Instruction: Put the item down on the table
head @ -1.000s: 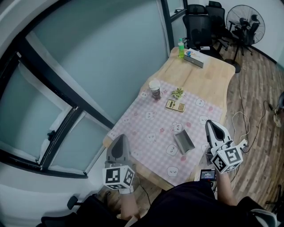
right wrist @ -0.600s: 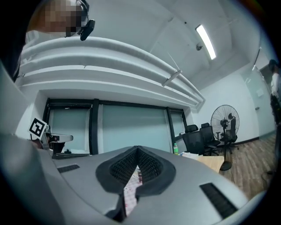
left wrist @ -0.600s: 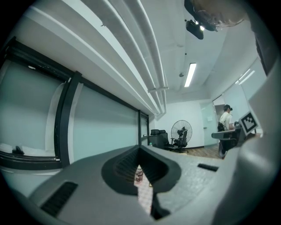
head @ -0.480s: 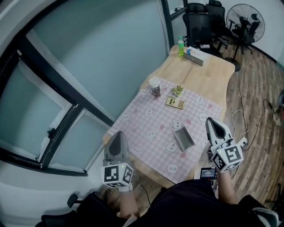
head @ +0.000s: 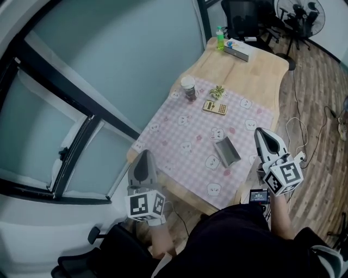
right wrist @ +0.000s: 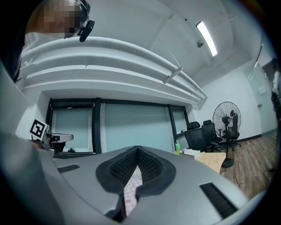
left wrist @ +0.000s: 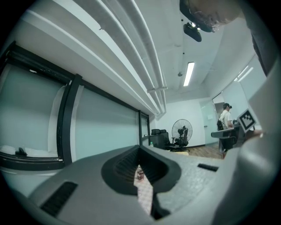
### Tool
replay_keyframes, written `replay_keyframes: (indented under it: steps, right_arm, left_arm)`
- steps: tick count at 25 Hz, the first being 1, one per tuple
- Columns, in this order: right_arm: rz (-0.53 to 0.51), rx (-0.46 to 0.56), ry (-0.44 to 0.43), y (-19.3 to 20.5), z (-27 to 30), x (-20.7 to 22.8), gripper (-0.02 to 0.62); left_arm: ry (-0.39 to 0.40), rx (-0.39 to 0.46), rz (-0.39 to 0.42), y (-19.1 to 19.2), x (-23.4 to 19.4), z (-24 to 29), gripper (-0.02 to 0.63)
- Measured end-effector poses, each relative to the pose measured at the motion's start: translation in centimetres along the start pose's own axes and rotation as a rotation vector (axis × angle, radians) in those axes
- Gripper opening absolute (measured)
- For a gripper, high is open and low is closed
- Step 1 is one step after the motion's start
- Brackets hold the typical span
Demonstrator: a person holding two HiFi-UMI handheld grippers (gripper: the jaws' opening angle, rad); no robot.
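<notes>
Left gripper (head: 144,155), held by a person at the near end of a long table: its jaws are pressed together and hold nothing. Its own view shows only a thin slit at the tips, with a strip of pink cloth visible through it. It points level, off the table's near left corner, over the floor by the glass wall.

Right gripper (head: 260,133): jaws likewise closed and empty, also level, at the near right edge of the table (head: 261,70).

Both look parked clear of the tabletop, probably because nothing is left in them to set down.

Between the two, slightly farther in, a grey open box (head: 227,151) lies on the pink checked tablecloth (head: 185,130), touching neither gripper. This seems to be the task's item (I cannot be certain which thing is meant), and it already rests on the table.

Farther along the cloth: a yellow calculator (head: 215,107), a small potted plant (head: 217,91) and a lidded cup (head: 188,88) to their left. On the bare wood at the far end stand a green bottle (head: 220,39) and a flat box (head: 236,50). Black office chairs (head: 244,13) are beyond.
</notes>
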State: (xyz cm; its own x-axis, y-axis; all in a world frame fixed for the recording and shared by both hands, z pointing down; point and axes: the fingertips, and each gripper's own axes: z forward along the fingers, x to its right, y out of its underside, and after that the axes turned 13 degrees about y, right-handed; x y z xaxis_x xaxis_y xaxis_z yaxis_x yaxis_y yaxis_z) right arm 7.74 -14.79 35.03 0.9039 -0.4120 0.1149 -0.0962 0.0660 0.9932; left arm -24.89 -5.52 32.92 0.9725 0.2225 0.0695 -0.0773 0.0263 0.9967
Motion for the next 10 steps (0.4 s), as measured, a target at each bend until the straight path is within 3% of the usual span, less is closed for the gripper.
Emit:
replay_keyframes:
  steps: [10]
  right_arm:
    - [0.029,-0.023,0.008,0.91,-0.58,0.62,0.014]
  left_arm:
    - [-0.017,-0.007,0.004,0.52,0.29,-0.79,-0.002]
